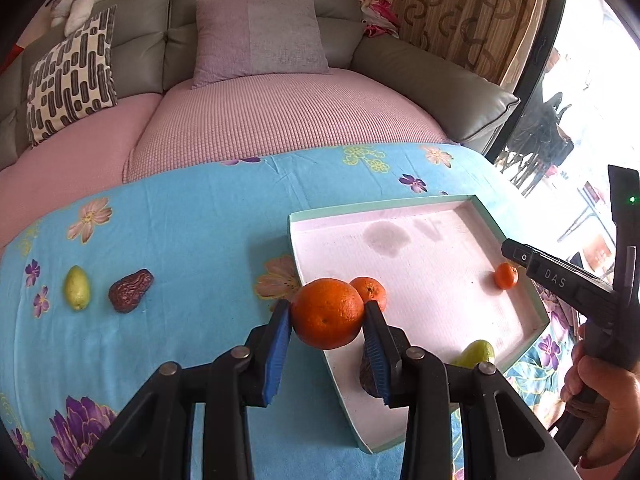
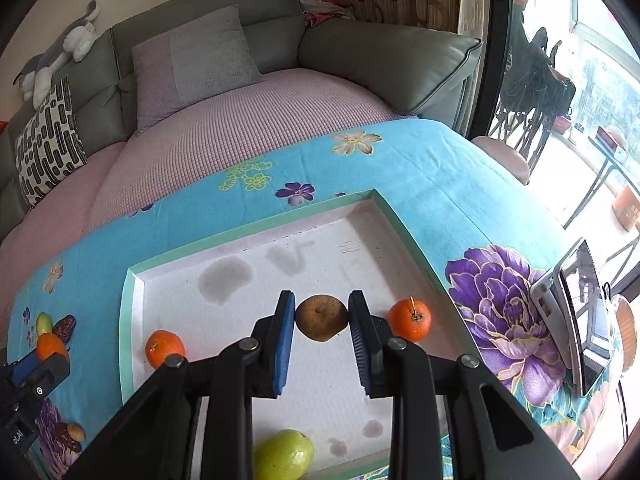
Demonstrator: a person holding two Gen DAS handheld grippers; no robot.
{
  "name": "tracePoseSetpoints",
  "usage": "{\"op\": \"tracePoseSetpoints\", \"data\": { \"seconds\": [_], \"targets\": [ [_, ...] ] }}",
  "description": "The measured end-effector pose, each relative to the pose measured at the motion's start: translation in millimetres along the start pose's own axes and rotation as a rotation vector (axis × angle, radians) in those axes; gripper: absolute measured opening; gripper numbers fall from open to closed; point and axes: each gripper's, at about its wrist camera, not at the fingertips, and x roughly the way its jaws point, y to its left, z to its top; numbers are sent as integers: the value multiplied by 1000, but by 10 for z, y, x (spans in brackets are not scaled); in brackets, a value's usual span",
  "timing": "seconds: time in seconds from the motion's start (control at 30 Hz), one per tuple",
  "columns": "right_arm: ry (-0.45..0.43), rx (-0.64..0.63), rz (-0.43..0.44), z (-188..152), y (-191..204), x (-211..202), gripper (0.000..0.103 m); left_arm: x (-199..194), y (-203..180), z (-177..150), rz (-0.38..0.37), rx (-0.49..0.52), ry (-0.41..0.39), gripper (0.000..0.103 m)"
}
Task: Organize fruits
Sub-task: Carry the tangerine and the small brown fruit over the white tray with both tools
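Blue cloth (image 2: 440, 184); tray (image 2: 256, 226): two tangerines (image 2: 411, 320) (image 2: 164, 347), one green fruit (image 2: 284, 454).

A tray (image 2: 256, 228) is sitting on the counter (image 2: 440, 184) before a sofa (image 2: 280, 112); two tangerines (image 2: 411, 320) are lying inside it, a date (image 1: 131, 290) lying outside to its left.

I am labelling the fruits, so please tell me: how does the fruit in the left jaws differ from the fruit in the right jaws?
The left gripper holds an orange; the right gripper holds a pear. The orange is bright orange, the pear dull brown. The orange looks larger between its jaws. The orange hangs at the tray edge, the pear over the tray's middle. Both are round and clamped between blue pads.
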Motion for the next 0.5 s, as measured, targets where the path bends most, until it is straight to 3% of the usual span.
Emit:
{"op": "tracePoseSetpoints", "data": {
  "seconds": [0.33,0.5],
  "targets": [
    [46,16,23,-43,-79,151,28,325,-511,-118,-75,100,87,39],
    [69,15,30,-66,-73,262,28,444,-638,-118,-73,118,106,39]
  ]
}}
